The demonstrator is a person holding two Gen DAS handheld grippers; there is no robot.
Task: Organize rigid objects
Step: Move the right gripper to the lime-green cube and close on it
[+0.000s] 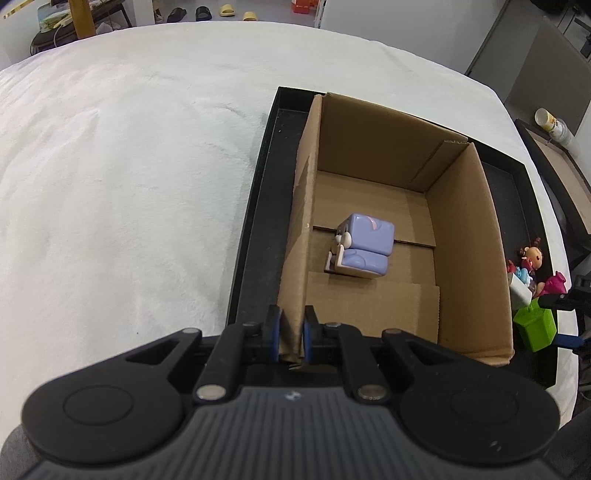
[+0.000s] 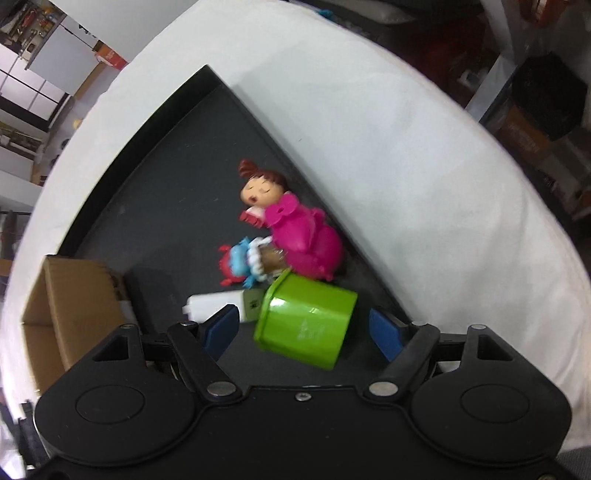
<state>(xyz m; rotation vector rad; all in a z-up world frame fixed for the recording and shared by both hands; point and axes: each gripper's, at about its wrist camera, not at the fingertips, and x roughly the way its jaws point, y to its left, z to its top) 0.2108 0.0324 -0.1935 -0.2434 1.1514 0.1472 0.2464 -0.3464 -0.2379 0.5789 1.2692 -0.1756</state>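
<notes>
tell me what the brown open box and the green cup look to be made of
Brown open box: corrugated cardboard, matte; fluted edge and folded floor flaps show. Green cup: probably hard plastic, glossy; bright highlights on its smooth wall.

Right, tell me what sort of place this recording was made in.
Probably a home room: slippers and shoes lie on the floor beyond a table under a white fluffy cover, and toys such as a doll in pink await sorting.
</notes>
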